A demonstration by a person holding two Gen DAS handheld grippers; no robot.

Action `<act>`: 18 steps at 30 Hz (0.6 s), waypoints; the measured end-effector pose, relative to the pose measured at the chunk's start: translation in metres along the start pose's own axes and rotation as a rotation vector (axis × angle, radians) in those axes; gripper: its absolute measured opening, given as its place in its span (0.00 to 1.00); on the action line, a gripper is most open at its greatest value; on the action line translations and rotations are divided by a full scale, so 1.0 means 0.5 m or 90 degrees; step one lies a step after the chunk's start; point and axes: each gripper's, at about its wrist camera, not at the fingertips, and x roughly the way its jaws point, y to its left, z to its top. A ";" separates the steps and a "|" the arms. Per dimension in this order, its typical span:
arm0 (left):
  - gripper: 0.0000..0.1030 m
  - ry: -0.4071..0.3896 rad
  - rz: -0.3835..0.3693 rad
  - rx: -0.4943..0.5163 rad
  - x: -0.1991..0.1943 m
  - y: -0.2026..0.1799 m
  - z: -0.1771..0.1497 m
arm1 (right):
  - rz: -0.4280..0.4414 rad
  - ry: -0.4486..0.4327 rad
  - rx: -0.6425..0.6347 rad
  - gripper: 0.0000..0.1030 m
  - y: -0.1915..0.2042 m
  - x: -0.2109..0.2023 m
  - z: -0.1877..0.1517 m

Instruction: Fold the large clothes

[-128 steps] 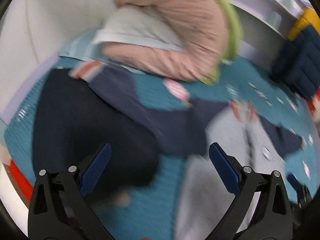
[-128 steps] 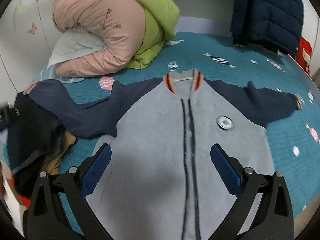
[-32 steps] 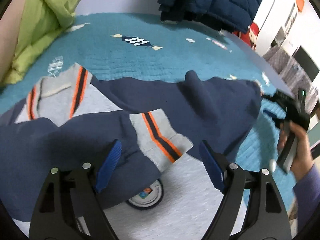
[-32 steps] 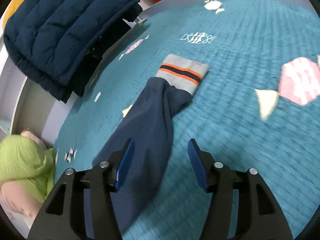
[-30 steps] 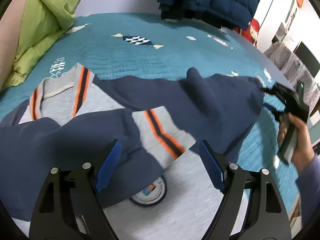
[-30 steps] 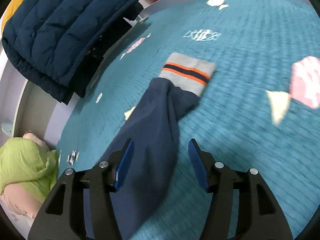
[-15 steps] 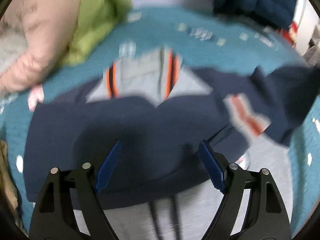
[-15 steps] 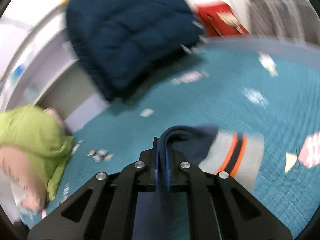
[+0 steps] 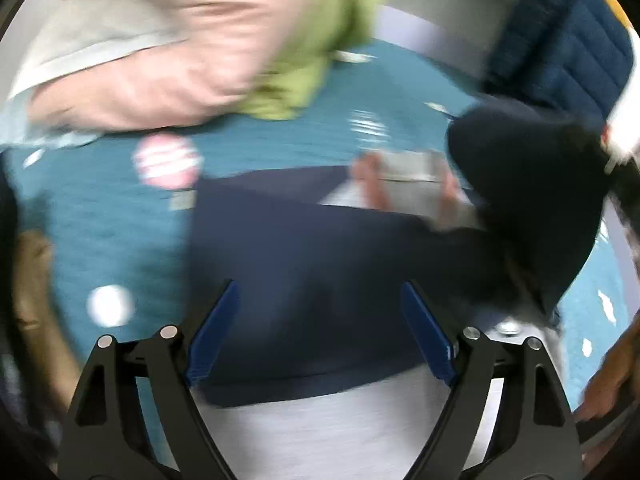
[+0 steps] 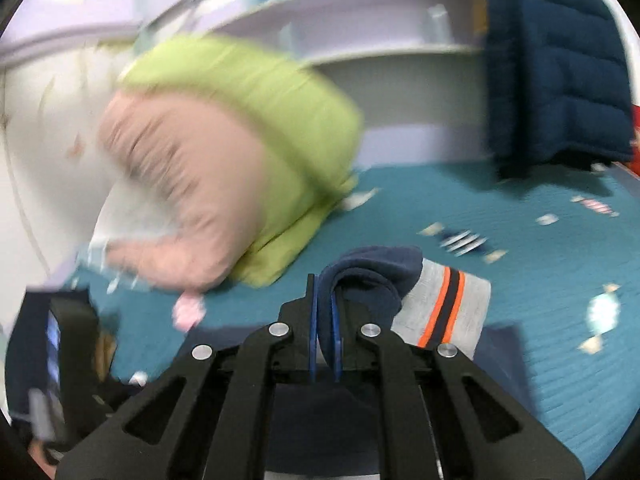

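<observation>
The right tongs [image 10: 325, 330] are clenched on the navy sleeve [image 10: 372, 280] of a soft fleece jacket, its ribbed grey cuff [image 10: 444, 312] with orange and dark stripes hanging beside them. The left tongs [image 9: 320, 336] are opening, nothing between them, above the jacket's [image 9: 320, 264] folded navy sleeve and grey body. The jacket lies on a quilted teal bedspread [image 9: 100, 208]. A puffy pink-and-green duvet [image 10: 224, 152] is heaped behind; a quilted navy coat [image 10: 556, 64] hangs at right.

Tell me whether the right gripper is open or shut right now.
Shut. In the right wrist view the right gripper's blue jaws are pinched on the navy sleeve, just behind its grey cuff with orange stripes.
</observation>
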 end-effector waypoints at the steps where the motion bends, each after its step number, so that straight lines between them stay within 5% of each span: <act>1: 0.81 0.002 0.010 -0.012 -0.002 0.029 0.004 | 0.001 0.021 -0.027 0.05 0.038 0.029 -0.027; 6: 0.81 0.022 0.032 -0.071 -0.013 0.139 -0.031 | -0.040 0.139 -0.125 0.11 0.135 0.150 -0.159; 9: 0.81 0.029 0.019 -0.077 -0.024 0.152 -0.045 | -0.015 0.214 -0.103 0.41 0.132 0.179 -0.210; 12: 0.81 0.022 0.018 -0.066 -0.039 0.137 -0.048 | 0.024 0.185 -0.069 0.66 0.125 0.150 -0.196; 16: 0.81 -0.001 0.009 -0.079 -0.061 0.133 -0.034 | 0.055 0.125 -0.002 0.68 0.080 0.063 -0.156; 18: 0.82 -0.015 0.016 -0.069 -0.074 0.116 -0.026 | 0.028 0.096 0.047 0.68 0.033 0.023 -0.140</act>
